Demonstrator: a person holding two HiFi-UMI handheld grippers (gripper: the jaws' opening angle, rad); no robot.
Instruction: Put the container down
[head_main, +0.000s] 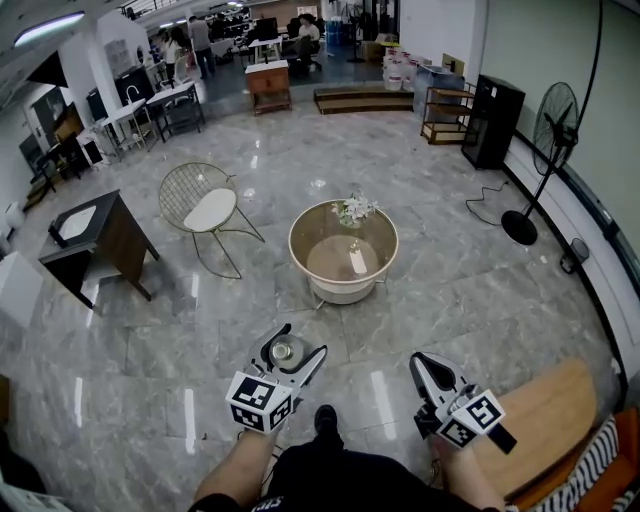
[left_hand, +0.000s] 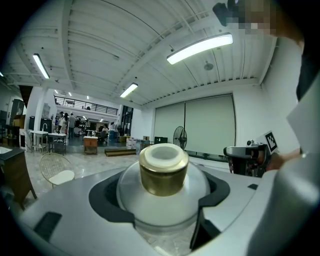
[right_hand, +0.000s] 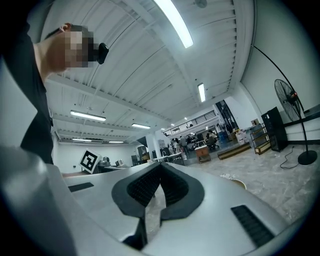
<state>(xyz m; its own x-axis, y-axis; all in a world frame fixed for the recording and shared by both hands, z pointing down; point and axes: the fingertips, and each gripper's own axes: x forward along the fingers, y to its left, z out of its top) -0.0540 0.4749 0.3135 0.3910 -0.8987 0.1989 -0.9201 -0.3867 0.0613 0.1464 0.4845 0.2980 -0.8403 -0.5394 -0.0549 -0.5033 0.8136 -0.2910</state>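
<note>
The container (left_hand: 163, 186), a squat frosted globe with a brass-coloured collar and a pale open mouth, sits between the jaws of my left gripper (head_main: 298, 342), and the dark pads are clamped on its round flanks from both sides. In the left gripper view the globe fills the gap between the pads and the collar rises clear above them. It is held in the air over the grey marble floor (head_main: 150, 340), just ahead of my body. In the head view I look almost straight down into its mouth, so I read it as roughly upright, neck to the ceiling. Its axis runs through the neck and crosswise to the line of the jaws, and the body is so round that it has hardly any long side. My right gripper (head_main: 425, 368) hangs near, apart from the left one and level with it. Its jaws are pressed together at the tips with nothing between them. Ahead on the floor stands a round table (head_main: 294, 250) with a raised rim and a small bunch of white flowers (head_main: 354, 209) at its far edge, and only open floor lies between it and the container. To its left is a wire chair (head_main: 190, 185) with a white seat, and further left a dark desk (head_main: 118, 235). A standing fan (head_main: 553, 128) is off to the right by the wall, and a wooden surface (head_main: 540, 410) lies beside my right gripper.
</note>
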